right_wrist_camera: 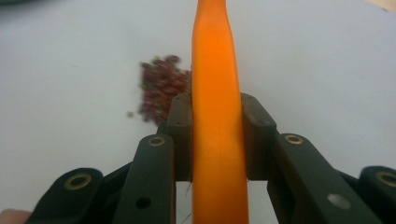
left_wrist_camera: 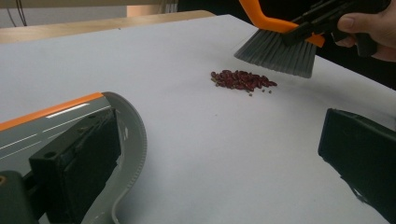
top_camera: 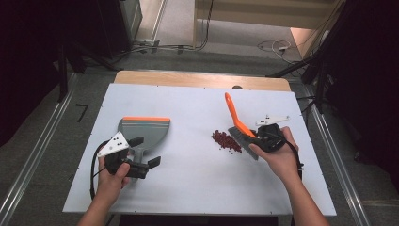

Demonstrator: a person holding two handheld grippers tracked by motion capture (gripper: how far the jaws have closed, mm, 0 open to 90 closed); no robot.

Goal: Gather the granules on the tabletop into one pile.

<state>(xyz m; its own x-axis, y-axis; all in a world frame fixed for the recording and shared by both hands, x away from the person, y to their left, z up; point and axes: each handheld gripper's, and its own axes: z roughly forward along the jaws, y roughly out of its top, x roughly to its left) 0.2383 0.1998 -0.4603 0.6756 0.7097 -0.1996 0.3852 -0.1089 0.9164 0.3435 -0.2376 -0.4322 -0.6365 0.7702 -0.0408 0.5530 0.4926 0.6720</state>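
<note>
Right gripper (top_camera: 260, 137) clamped on brush (top_camera: 237, 123), bristles just beside bean pile (top_camera: 226, 140). Left gripper (top_camera: 143, 151) jaws apart, straddling dustpan (top_camera: 143, 130) handle, ungripped. Nothing swept in yet; whole sweep remains.

Orange-handled, grey-bristled brush (top_camera: 237, 123); grey dustpan (top_camera: 143, 132) with orange edge; dark red beans (top_camera: 226, 140); white table (top_camera: 197, 179).

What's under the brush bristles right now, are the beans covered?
No. The brush hangs above bare table, just beyond the red beans, which lie uncovered. The right gripper clamps its orange handle.
</note>
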